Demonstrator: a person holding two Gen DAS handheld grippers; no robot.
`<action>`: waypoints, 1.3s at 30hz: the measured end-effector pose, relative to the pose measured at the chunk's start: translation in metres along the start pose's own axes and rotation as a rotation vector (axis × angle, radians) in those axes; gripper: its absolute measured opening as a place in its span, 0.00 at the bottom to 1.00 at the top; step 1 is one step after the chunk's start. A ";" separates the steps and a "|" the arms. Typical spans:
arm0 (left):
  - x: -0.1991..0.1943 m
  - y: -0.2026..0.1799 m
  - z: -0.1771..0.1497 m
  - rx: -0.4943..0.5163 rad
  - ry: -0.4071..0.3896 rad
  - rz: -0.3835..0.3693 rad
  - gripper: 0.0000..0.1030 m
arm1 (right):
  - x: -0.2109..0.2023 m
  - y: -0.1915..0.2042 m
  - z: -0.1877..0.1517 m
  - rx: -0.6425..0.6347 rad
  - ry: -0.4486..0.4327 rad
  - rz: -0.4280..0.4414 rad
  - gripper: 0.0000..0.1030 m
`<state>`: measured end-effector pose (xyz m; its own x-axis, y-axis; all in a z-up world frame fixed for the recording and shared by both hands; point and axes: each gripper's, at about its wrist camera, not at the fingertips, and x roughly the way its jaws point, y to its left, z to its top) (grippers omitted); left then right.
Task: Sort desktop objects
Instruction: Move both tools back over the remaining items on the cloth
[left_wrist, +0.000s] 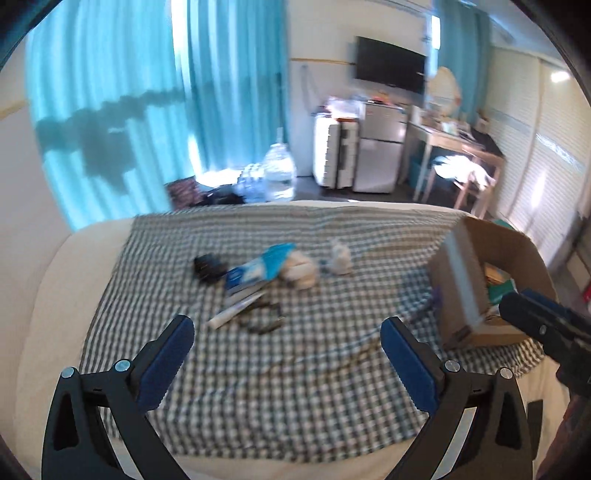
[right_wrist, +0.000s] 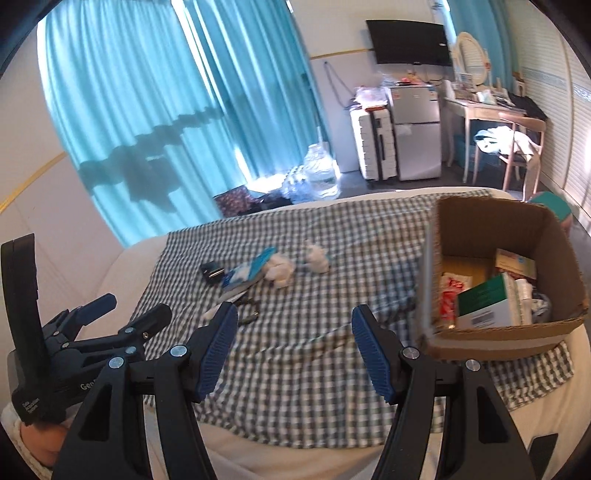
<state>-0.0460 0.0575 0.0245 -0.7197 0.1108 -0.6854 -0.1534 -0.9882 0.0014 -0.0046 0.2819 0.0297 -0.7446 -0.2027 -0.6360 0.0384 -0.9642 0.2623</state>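
Small pile of objects (left_wrist: 258, 284) smeared by blur, cardboard box (left_wrist: 476, 280) contents partly hidden behind its wall

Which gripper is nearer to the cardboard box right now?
Right. The right gripper hangs open just left of the cardboard box; the left gripper is open too, farther left, short of the loose items on the checked cloth.

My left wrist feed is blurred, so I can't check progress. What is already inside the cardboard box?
Observer: In the right wrist view, the cardboard box holds a green-and-white carton.
Operator: Anything else in there?
Observer: A red-and-white packet lies beside that carton.
Operator: Is the right tool carrying something?
Observer: No, the right tool is open with only the checked cloth between its pads.
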 end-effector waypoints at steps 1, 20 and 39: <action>-0.001 0.011 -0.005 -0.027 -0.002 0.007 1.00 | 0.005 0.009 -0.005 -0.010 0.009 0.009 0.62; 0.051 0.089 -0.080 -0.186 0.074 0.059 1.00 | 0.070 0.032 -0.058 -0.040 0.096 0.002 0.63; 0.169 0.104 -0.061 -0.152 0.153 0.032 1.00 | 0.171 0.004 -0.024 -0.058 0.189 -0.066 0.63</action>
<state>-0.1424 -0.0332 -0.1362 -0.6093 0.0736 -0.7895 -0.0205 -0.9968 -0.0771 -0.1159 0.2393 -0.0960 -0.6088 -0.1615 -0.7767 0.0357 -0.9836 0.1766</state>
